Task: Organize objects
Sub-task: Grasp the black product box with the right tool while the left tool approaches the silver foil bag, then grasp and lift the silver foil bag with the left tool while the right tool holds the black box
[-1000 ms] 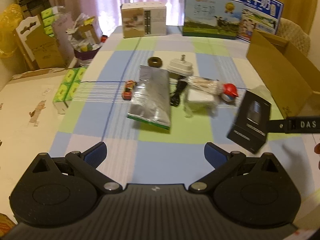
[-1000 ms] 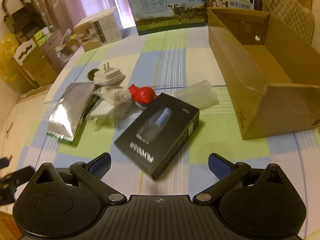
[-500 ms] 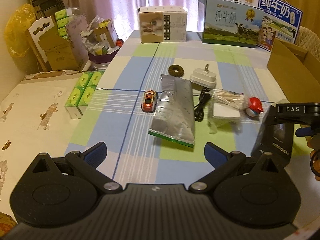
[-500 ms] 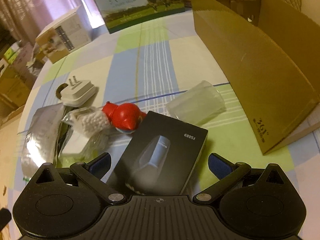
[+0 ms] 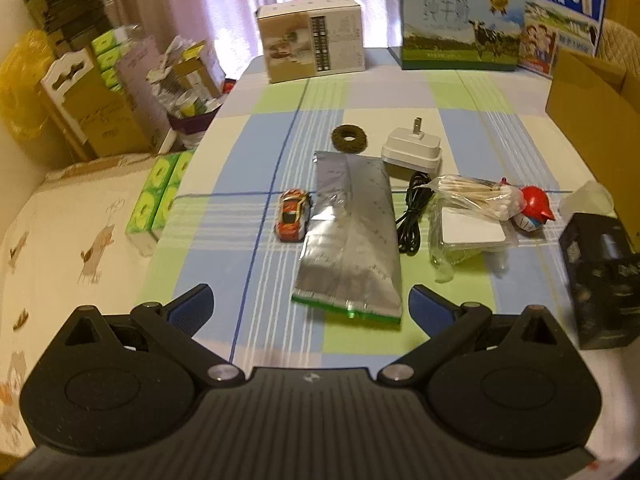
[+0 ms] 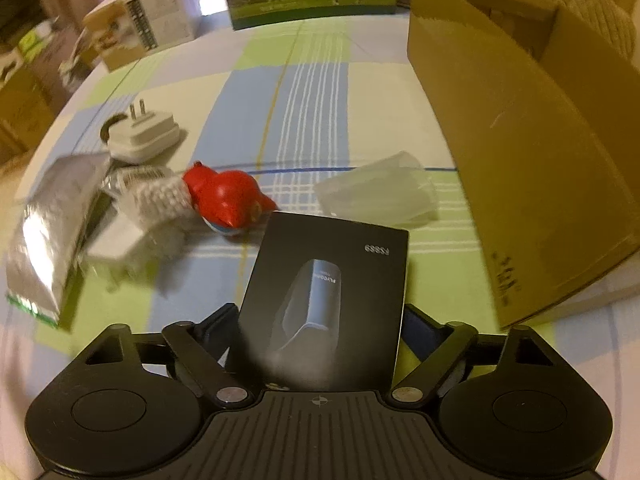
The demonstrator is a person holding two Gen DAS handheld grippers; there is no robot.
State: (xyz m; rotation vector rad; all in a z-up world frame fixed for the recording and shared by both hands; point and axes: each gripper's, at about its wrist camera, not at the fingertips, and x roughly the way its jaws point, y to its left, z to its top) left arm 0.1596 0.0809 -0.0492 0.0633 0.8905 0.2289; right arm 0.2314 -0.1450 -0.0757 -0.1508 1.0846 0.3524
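My right hand-held gripper [image 6: 320, 330] has its two fingers pressed against the sides of the black product box [image 6: 326, 300], so it is holding that box by its near end. The box's far end reaches toward the red toy figure [image 6: 228, 196] and a clear plastic cup [image 6: 380, 196] lying on its side. Just to the right stands the open cardboard box [image 6: 520, 168], on the checked tabletop [image 6: 312, 92].

My left hand-held gripper [image 5: 310, 304] is spread wide with nothing between its fingers, hovering over the near edge of the tabletop. Directly ahead of it lies a silver foil pouch [image 5: 350, 236], with a small orange toy car [image 5: 293, 215] touching its left side. Beyond the pouch are a dark ring [image 5: 349, 139] and a white plug adapter [image 5: 413, 152]. To the pouch's right I see a black cable [image 5: 412, 216], a bag of cotton swabs [image 5: 476, 196] resting over a white flat item [image 5: 472, 228], then the red toy figure. The black product box appears blurred at the far right of that view.
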